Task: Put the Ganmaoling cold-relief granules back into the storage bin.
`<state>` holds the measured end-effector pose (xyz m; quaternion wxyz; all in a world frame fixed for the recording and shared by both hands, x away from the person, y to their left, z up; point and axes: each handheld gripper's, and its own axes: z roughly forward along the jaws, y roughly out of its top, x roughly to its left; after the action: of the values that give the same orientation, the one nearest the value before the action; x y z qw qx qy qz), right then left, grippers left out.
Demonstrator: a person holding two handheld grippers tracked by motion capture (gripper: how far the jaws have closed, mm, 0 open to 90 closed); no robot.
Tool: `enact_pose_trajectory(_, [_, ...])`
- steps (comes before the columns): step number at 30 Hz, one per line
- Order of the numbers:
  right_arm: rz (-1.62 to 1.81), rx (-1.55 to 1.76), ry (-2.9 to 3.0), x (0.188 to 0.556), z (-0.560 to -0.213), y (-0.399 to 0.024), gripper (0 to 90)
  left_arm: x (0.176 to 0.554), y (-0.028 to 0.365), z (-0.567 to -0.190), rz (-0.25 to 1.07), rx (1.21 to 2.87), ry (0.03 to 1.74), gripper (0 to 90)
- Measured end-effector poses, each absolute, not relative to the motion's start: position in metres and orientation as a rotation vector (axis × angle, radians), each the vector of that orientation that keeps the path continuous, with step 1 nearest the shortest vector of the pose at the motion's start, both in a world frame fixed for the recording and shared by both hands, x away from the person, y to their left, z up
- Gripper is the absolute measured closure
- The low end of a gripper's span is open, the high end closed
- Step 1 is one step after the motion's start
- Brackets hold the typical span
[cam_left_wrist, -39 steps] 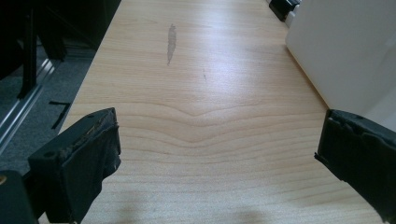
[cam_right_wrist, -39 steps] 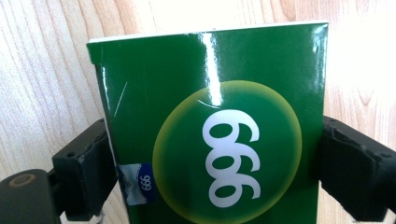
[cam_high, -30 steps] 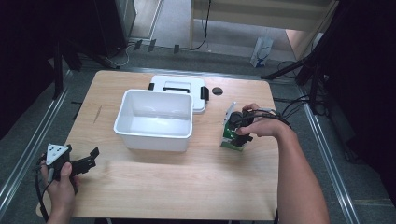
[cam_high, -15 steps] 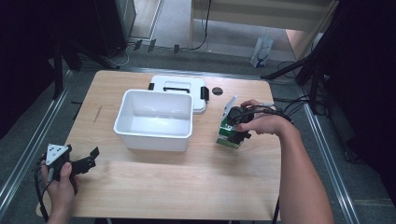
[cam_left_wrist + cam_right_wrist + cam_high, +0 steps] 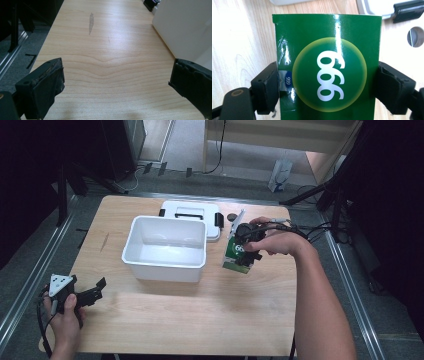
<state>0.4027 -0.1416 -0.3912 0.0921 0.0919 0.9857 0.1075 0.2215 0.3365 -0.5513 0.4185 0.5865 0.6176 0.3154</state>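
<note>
A green box (image 5: 231, 253) with a white "999" in a yellow-ringed circle (image 5: 329, 75) is held just above the table, to the right of a white bin (image 5: 165, 247). My right gripper (image 5: 246, 251) is shut on it, one jaw pressed on each side of the box in the right gripper view (image 5: 328, 86). My left gripper (image 5: 96, 290) rests near the table's front left corner, open, with bare wood between its jaws (image 5: 116, 80). The bin's white wall (image 5: 185, 27) stands ahead of it to the right.
The bin's white lid (image 5: 192, 214) with black latches lies flat behind the bin. A small dark disc (image 5: 231, 217) sits beside the lid. The wooden table (image 5: 190, 315) has free room in front of the bin. A grey smudge (image 5: 91, 22) marks the wood.
My right gripper has carried the green box a little to the left, closer to the bin. The left gripper has stayed where it was.
</note>
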Motion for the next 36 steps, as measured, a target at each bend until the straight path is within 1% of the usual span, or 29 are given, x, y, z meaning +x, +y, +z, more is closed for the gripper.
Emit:
enact_pose_trajectory(2, [0.328,0.251,2.918,0.402,-0.380,-0.134,16.8,0.222,0.336,-0.551,0.792,1.468,1.548,0.0])
enact_pose_trajectory(22, [0.369,0.169,2.913,0.402,-0.330,-0.095,16.8,0.222,0.336,-0.551,0.796,1.471,1.547,0.0])
enact_pose_trajectory(36, [0.373,0.106,2.919,0.403,-0.313,-0.057,16.8,0.222,0.336,-0.551,0.790,1.469,1.547,0.0])
